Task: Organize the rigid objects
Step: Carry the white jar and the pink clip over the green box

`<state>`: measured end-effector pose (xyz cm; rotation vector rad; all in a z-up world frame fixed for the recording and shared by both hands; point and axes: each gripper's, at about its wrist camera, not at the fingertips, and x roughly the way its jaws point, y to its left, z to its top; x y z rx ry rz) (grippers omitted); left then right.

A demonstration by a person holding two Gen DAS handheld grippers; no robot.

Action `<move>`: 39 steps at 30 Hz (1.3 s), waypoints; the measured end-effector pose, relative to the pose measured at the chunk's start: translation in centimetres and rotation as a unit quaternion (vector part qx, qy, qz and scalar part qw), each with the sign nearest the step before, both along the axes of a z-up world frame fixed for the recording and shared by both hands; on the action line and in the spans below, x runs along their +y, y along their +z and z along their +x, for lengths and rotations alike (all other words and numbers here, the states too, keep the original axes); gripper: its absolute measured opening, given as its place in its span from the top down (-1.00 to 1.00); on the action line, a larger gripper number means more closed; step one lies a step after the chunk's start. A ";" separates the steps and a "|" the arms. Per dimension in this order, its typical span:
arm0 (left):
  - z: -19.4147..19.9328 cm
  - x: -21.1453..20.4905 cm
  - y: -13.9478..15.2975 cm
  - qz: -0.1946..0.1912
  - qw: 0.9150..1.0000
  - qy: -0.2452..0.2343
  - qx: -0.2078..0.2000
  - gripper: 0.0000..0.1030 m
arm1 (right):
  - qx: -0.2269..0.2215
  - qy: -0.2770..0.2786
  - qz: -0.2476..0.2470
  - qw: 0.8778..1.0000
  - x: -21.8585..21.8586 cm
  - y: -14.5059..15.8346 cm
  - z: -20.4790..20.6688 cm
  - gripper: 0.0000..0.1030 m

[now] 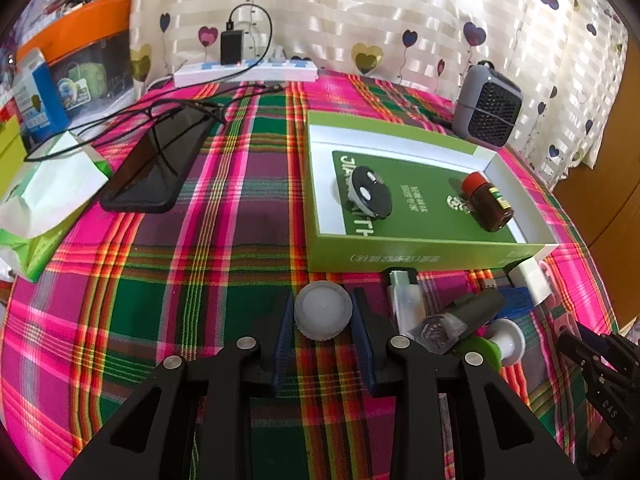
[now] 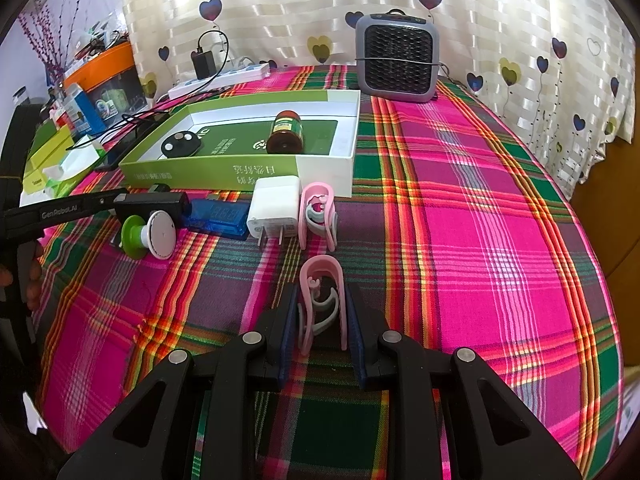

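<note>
Low in both frames, our left gripper (image 1: 323, 316) pinched a round white cap (image 1: 323, 310) and our right gripper (image 2: 322, 308) clamped a pink clip (image 2: 321, 300); either, we judged, could slip before reaching the green box (image 1: 424, 254) above.

The right tool (image 2: 322, 312) is closed on a pink clip (image 2: 320, 300), its blue pads (image 2: 354, 320) pressing both sides of it above the plaid cloth of the table (image 2: 460, 240). Just beyond lies a second pink clip (image 2: 318, 216), touching a white charger plug (image 2: 276, 208). Left of the plug are a blue USB meter (image 2: 220, 216) and a green-and-white spool (image 2: 150, 236). Behind them stands an open green box (image 2: 224, 172) holding a brown jar (image 2: 286, 132) on its side and a black round disc (image 2: 180, 145). A grey fan heater (image 2: 396, 58) stands at the back by the heart-print curtain (image 2: 320, 4). The left tool (image 2: 72, 210) reaches in from the left edge.
</note>
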<state>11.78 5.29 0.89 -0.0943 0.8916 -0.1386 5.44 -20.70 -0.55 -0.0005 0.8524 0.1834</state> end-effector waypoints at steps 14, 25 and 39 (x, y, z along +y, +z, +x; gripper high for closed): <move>-0.2 -1.5 3.9 -0.002 0.999 -0.028 -0.036 0.47 | -0.035 -0.001 0.014 0.999 -0.5 3.4 0.7 0.53; 2.3 -2.9 6.0 -0.001 0.998 -0.053 -0.045 0.47 | -0.056 0.027 0.022 0.998 0.5 6.4 4.5 0.53; 7.5 -4.4 5.6 -0.013 0.997 -0.072 -0.031 0.47 | -0.020 0.036 0.044 0.998 1.0 6.1 12.2 0.53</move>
